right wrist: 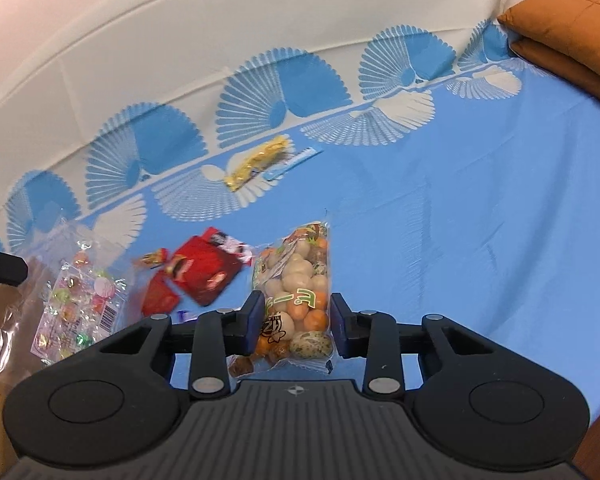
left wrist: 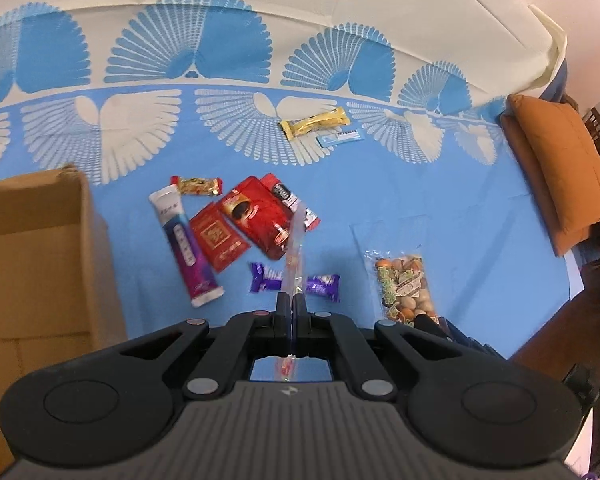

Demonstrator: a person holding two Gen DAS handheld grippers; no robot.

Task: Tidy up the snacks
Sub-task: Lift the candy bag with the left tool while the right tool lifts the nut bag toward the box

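Snacks lie scattered on a blue-and-white fan-patterned cloth [left wrist: 440, 208] over what may be a bed or a tabletop; which one cannot be told. Only the left wrist view shows the open cardboard box [left wrist: 40, 248] at 9 o'clock, the white-and-purple tube [left wrist: 186, 246], and two purple candies [left wrist: 265, 278] just beyond the claw tips. Both views show the orange cushion [left wrist: 568, 176] at 2 o'clock, the red packets [left wrist: 256, 218] near centre, and a yellow bar [left wrist: 314, 124] with a small blue packet [left wrist: 338, 138] just beside it at 12 o'clock.

Only the right wrist view shows the clear bag of wrapped candies [right wrist: 80, 304] broadside, at 9 o'clock; the left claw [left wrist: 291, 304], angled down over the cloth, pinches it edge-on between closed fingers. The right claw [right wrist: 294, 316], tilted down, has its fingers narrowly parted on either side of the bag of coated nuts [right wrist: 296, 300], pads at or very near its edges.
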